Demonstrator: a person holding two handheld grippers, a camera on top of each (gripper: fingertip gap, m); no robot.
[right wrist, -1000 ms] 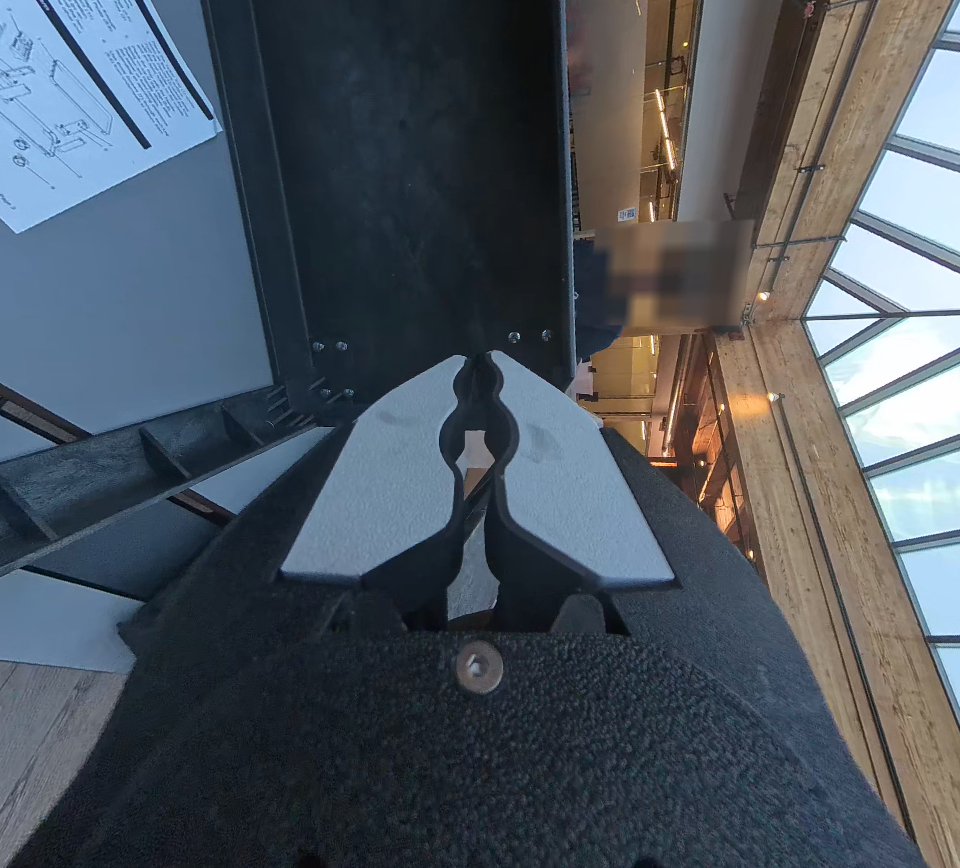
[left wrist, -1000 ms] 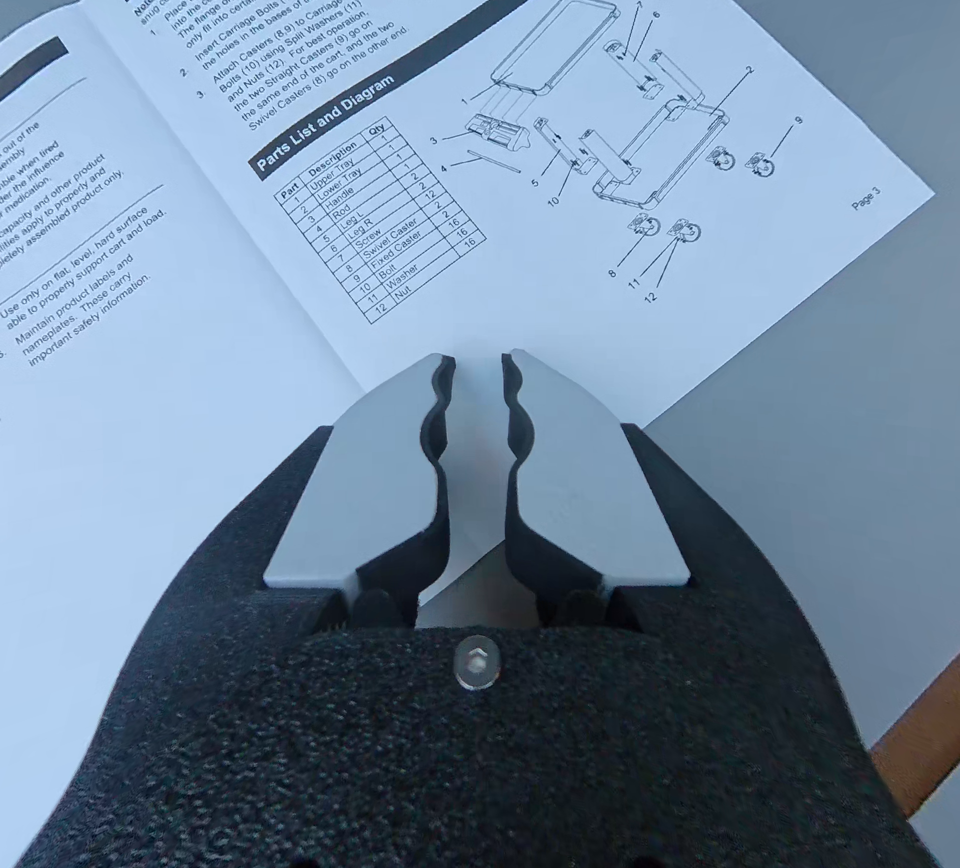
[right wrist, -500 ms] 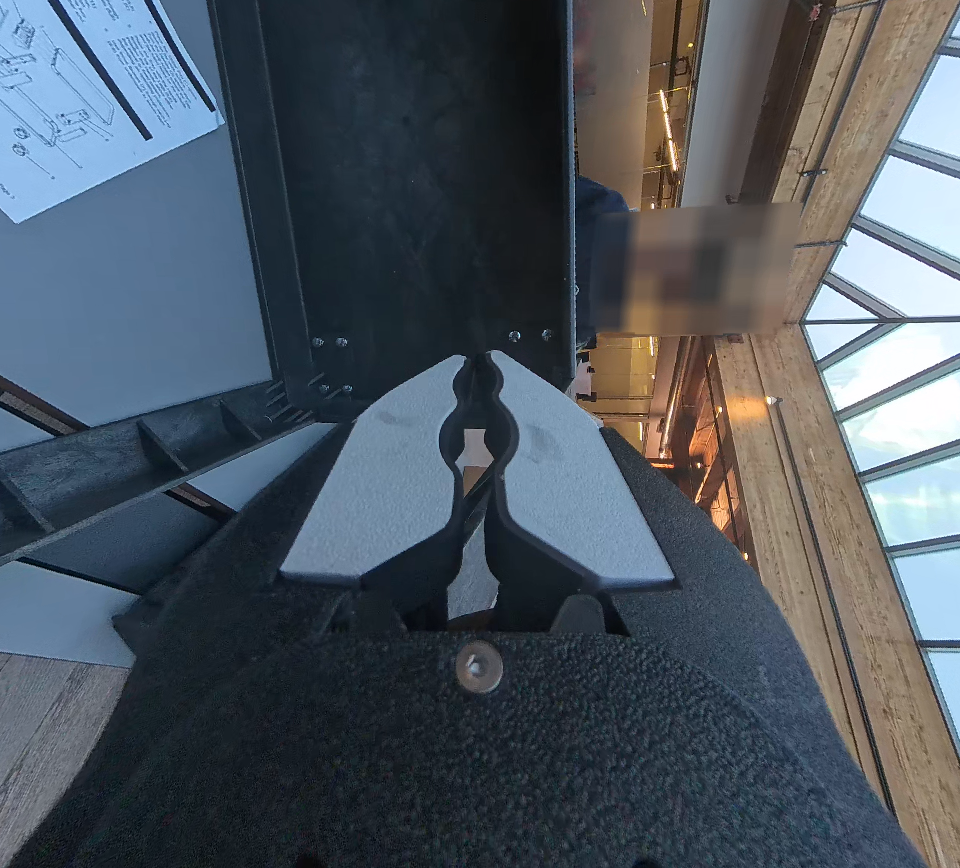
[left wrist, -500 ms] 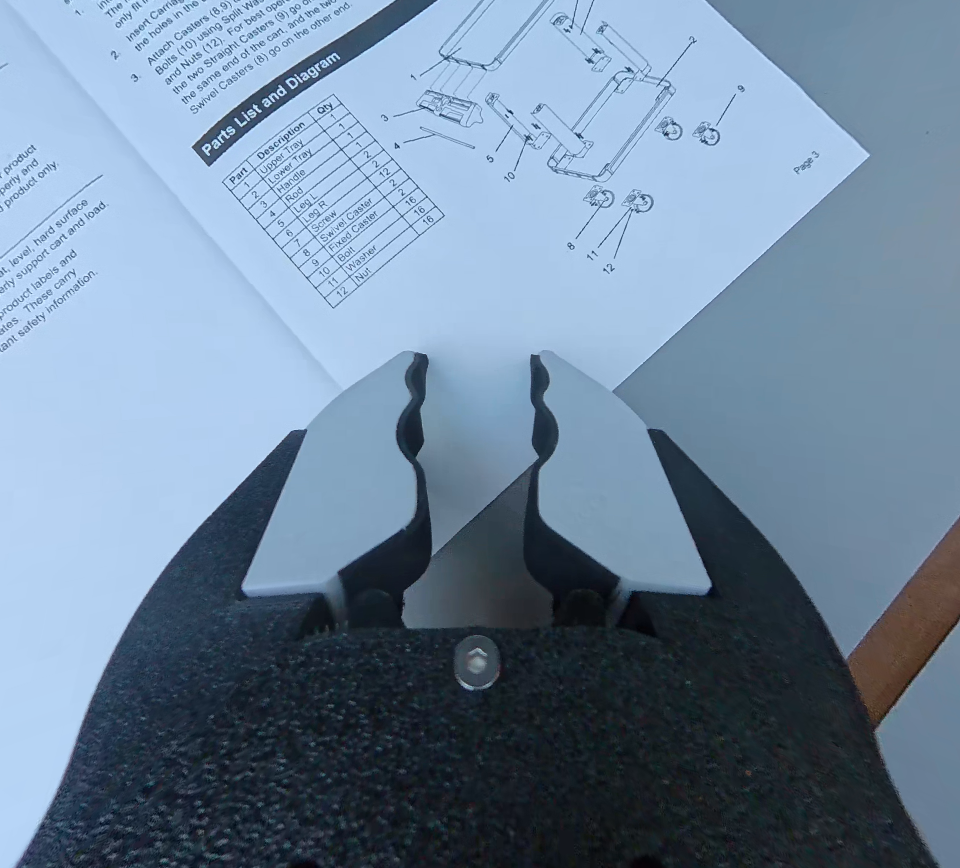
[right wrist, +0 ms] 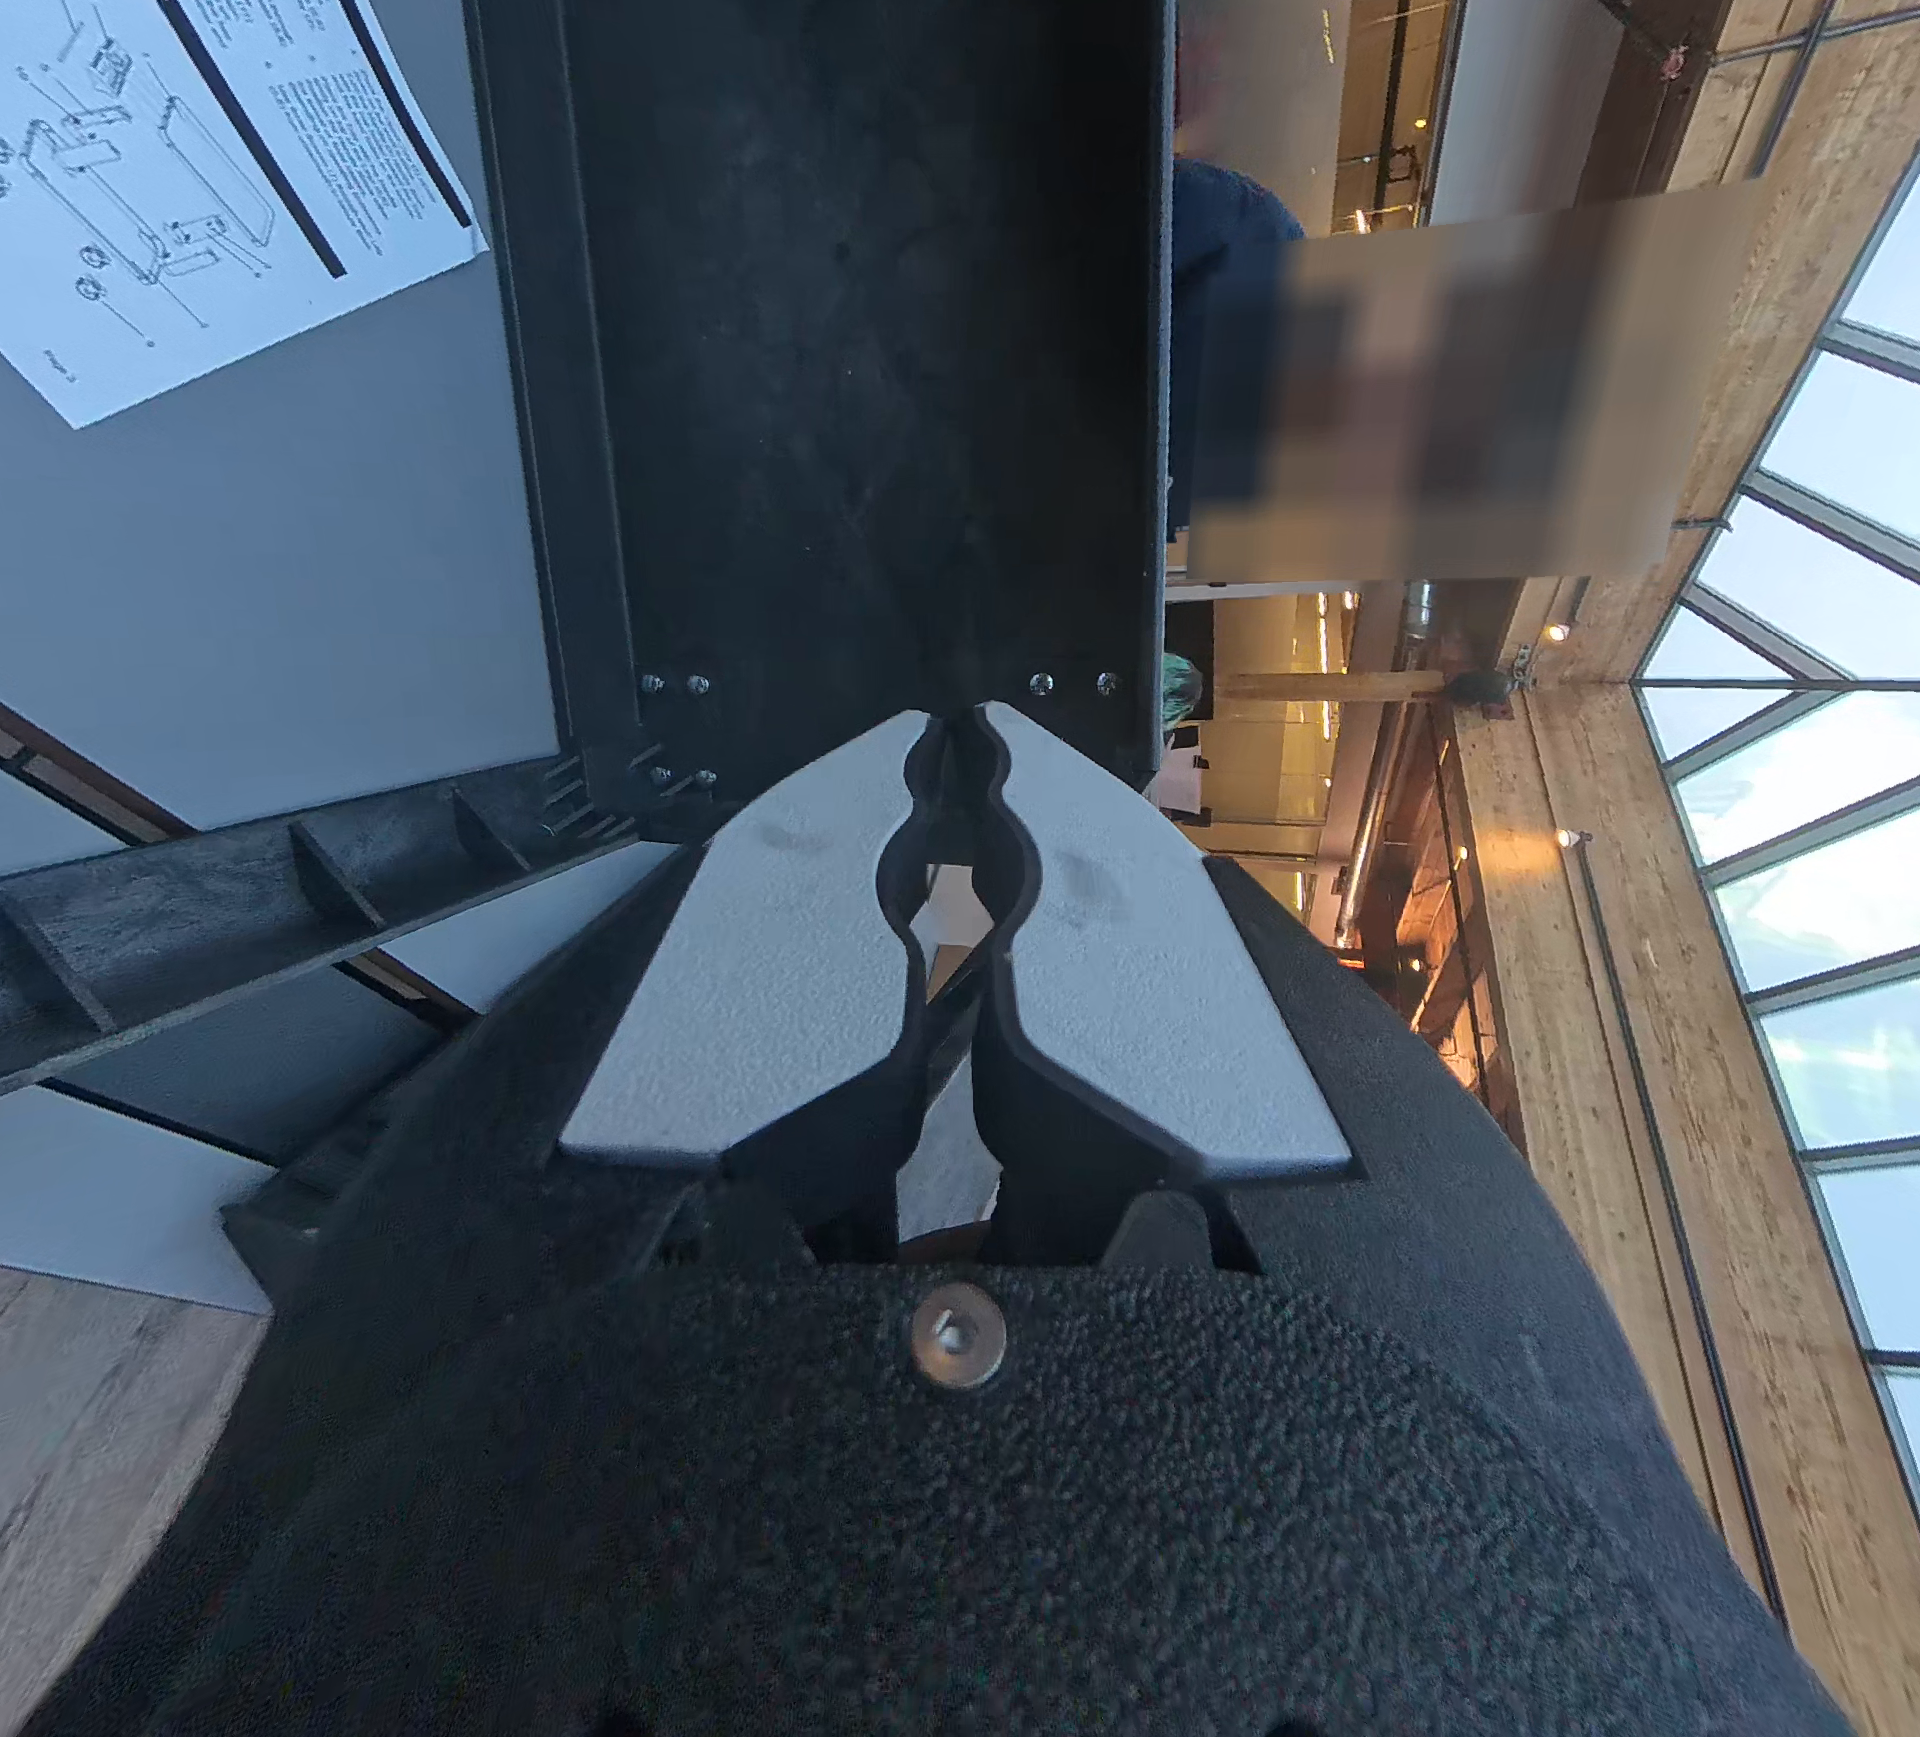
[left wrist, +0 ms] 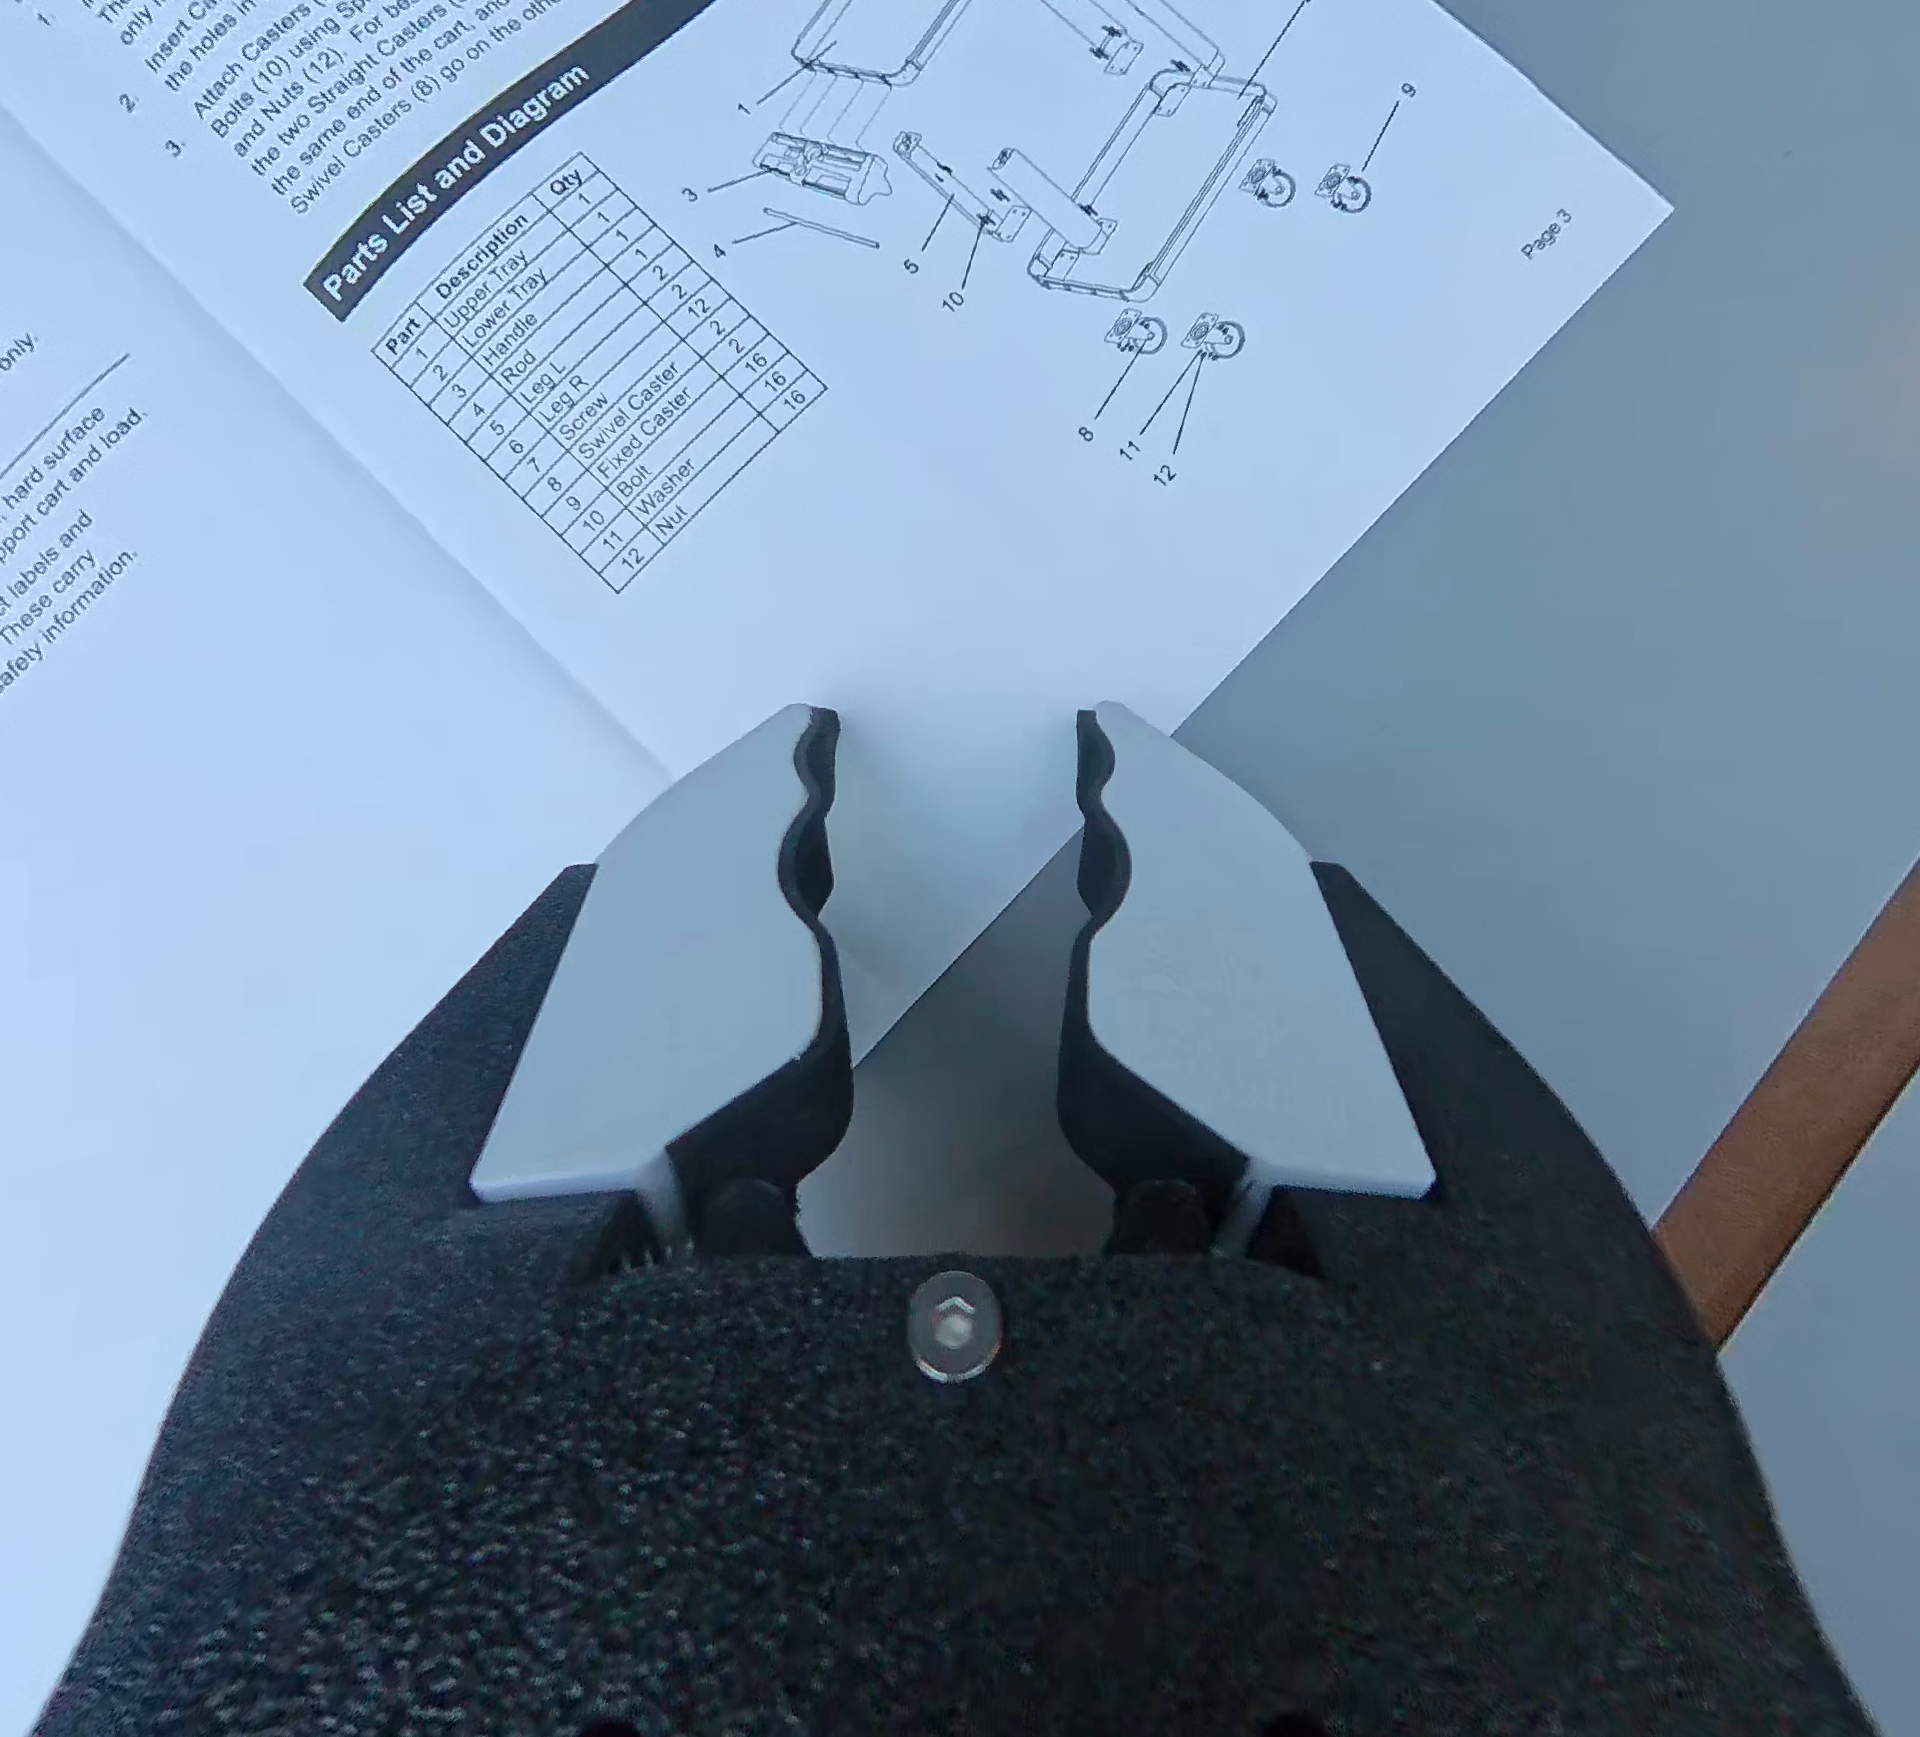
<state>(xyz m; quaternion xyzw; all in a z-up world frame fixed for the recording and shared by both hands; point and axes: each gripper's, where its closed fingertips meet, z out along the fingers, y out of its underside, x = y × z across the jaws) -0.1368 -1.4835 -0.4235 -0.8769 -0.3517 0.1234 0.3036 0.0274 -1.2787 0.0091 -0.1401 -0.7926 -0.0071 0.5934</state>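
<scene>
One open booklet (left wrist: 727, 399) is seen ahead of the left gripper (left wrist: 957, 726); one black tray (right wrist: 862, 253) is counted at the right gripper (right wrist: 961, 719).

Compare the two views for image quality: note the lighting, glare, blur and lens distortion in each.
Left wrist view: even, cool light, booklet sharp, its edges bowed by the wide lens. Right wrist view: bright skylights glare, the black tray is dim, one mosaic patch, beams curve.
</scene>
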